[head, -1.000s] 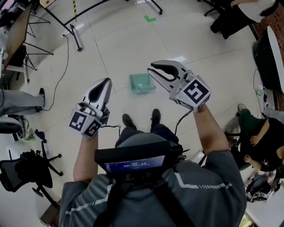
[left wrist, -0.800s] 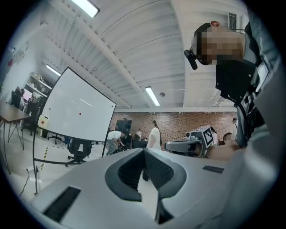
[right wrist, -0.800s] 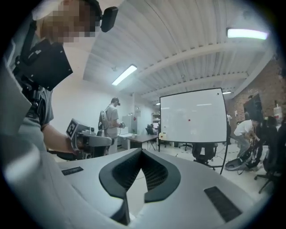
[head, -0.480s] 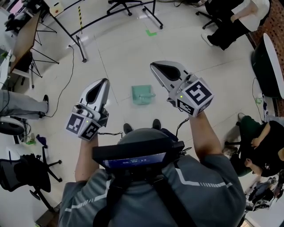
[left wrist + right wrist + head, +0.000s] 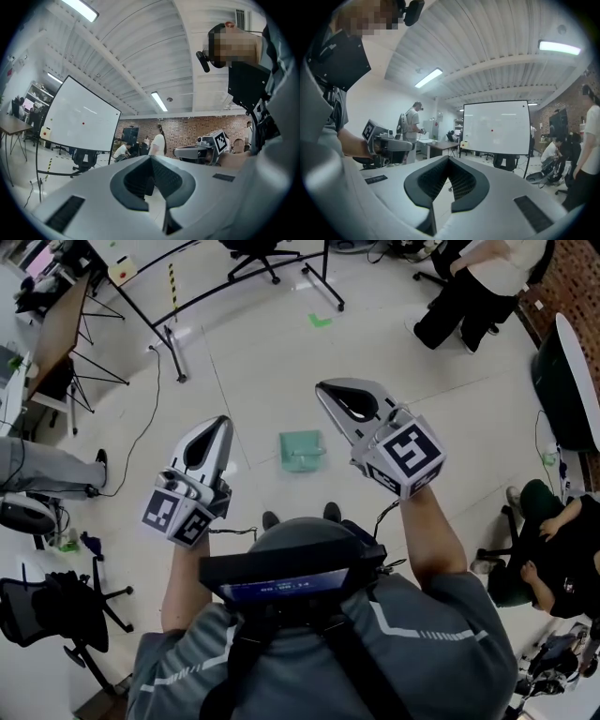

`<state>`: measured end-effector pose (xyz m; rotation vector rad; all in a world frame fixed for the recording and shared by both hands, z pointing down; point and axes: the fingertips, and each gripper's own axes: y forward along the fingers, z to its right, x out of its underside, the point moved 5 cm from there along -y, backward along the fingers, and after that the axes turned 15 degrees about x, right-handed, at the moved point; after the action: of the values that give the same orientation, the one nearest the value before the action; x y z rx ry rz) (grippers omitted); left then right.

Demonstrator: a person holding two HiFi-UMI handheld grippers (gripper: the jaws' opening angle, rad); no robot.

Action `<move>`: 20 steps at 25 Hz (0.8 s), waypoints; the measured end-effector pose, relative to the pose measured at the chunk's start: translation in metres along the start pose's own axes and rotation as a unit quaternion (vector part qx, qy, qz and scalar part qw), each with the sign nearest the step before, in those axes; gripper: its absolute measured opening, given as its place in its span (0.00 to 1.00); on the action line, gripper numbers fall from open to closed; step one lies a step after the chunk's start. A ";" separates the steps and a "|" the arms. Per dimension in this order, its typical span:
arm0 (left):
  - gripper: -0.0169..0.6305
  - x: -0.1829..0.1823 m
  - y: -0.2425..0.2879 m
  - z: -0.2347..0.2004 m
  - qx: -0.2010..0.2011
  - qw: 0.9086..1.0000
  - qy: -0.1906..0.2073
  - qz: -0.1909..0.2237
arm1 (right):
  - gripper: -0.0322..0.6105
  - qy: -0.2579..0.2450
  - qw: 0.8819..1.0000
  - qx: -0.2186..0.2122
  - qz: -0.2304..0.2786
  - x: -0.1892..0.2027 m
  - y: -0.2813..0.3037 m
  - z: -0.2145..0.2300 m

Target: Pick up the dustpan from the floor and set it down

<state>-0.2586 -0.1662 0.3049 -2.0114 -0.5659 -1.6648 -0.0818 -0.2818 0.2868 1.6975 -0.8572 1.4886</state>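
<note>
One dustpan (image 5: pixel 300 448) here: pale green plastic, flat and squarish with a short handle, lying on the floor (image 5: pixel 262 362) just ahead of two dark shoes (image 5: pixel 270 519). The floor is glossy pale tile with thin joints.

Two grippers are up in the air, well above the pan, one on either side of it from the head view. The left gripper (image 5: pixel 224 421) is a smooth grey-white shell tapering to a beak, and so is the right gripper (image 5: pixel 324 388), which is held a touch further forward. Each carries one black-and-white marker cube, the left cube (image 5: pixel 176 514) and the right cube (image 5: pixel 405 454).

Both forearms are bare and reach forward from bent elbows. Both beaks point out level across the room.

In the left gripper view the tips (image 5: pixel 151 157) meet, and the black ribbed pads (image 5: pixel 164 174) have nothing between them. It's the same in the right gripper view: jaws together at the tip (image 5: pixel 449 158), pads (image 5: pixel 461 180) bare, with one whiteboard (image 5: pixel 496 126) beyond. Neither gripper touches the dustpan.
</note>
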 end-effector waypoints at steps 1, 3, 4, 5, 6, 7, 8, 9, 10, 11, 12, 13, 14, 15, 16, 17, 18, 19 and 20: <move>0.07 0.002 0.002 0.003 -0.002 1.000 -0.001 -0.004 | 0.09 -0.003 1.000 -0.004 0.002 0.001 -0.004 0.001; 0.07 0.002 0.005 0.009 -0.007 1.000 0.000 -0.011 | 0.09 0.003 1.000 -0.014 0.007 -0.002 -0.011 0.004; 0.07 -0.001 0.007 0.012 -0.010 1.000 0.000 -0.012 | 0.09 0.008 1.000 -0.016 0.008 -0.004 -0.013 0.007; 0.07 -0.004 0.010 0.016 -0.013 1.000 0.000 -0.013 | 0.09 0.012 1.000 -0.016 0.007 -0.006 -0.015 0.010; 0.07 -0.006 0.013 0.019 -0.017 1.000 0.000 -0.014 | 0.09 0.015 1.000 -0.017 0.007 -0.006 -0.017 0.015; 0.07 -0.006 0.017 0.023 -0.021 1.000 0.000 -0.017 | 0.09 0.017 1.000 -0.020 0.008 -0.006 -0.020 0.020; 0.07 -0.005 0.022 0.027 -0.026 0.999 0.000 -0.020 | 0.09 0.019 0.999 -0.025 0.010 -0.005 -0.024 0.025; 0.07 -0.004 0.027 0.033 -0.032 0.999 0.000 -0.022 | 0.09 0.021 0.999 -0.029 0.010 -0.002 -0.028 0.032; 0.07 -0.001 0.032 0.038 -0.036 0.999 -0.001 -0.023 | 0.09 0.022 0.999 -0.030 0.009 0.000 -0.033 0.038; 0.07 0.001 0.038 0.043 -0.040 0.999 -0.002 -0.024 | 0.09 0.024 0.999 -0.029 0.006 0.003 -0.038 0.045; 0.07 0.004 0.043 0.047 -0.042 0.999 -0.002 -0.025 | 0.09 0.025 0.999 -0.028 0.004 0.006 -0.042 0.052; 0.07 0.006 0.046 0.049 -0.043 0.999 -0.001 -0.027 | 0.09 0.026 0.999 -0.029 0.003 0.008 -0.044 0.057; 0.07 0.008 0.049 0.051 -0.045 0.999 0.001 -0.028 | 0.09 0.026 0.999 -0.030 0.002 0.010 -0.044 0.060; 0.07 0.009 0.049 0.051 -0.048 0.998 0.001 -0.029 | 0.09 0.026 0.999 -0.033 0.002 0.011 -0.043 0.061; 0.07 0.008 0.048 0.051 -0.051 0.998 0.002 -0.028 | 0.09 0.025 0.999 -0.037 0.003 0.011 -0.042 0.061; 0.07 0.008 0.046 0.051 -0.055 0.998 0.002 -0.026 | 0.09 0.023 0.999 -0.040 0.004 0.011 -0.040 0.060; 0.07 0.007 0.043 0.051 -0.058 0.998 0.001 -0.025 | 0.09 0.022 0.999 -0.042 0.006 0.009 -0.040 0.057; 0.07 0.006 0.040 0.052 -0.060 0.998 0.001 -0.023 | 0.09 0.021 0.999 -0.044 0.008 0.007 -0.040 0.055; 0.07 0.005 0.038 0.053 -0.062 0.998 0.002 -0.023 | 0.09 0.020 0.999 -0.044 0.010 0.005 -0.042 0.053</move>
<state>-0.1940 -0.1654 0.2984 -2.0966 -0.5220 -1.7695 -0.0184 -0.3046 0.2836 1.5930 -0.9082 1.4717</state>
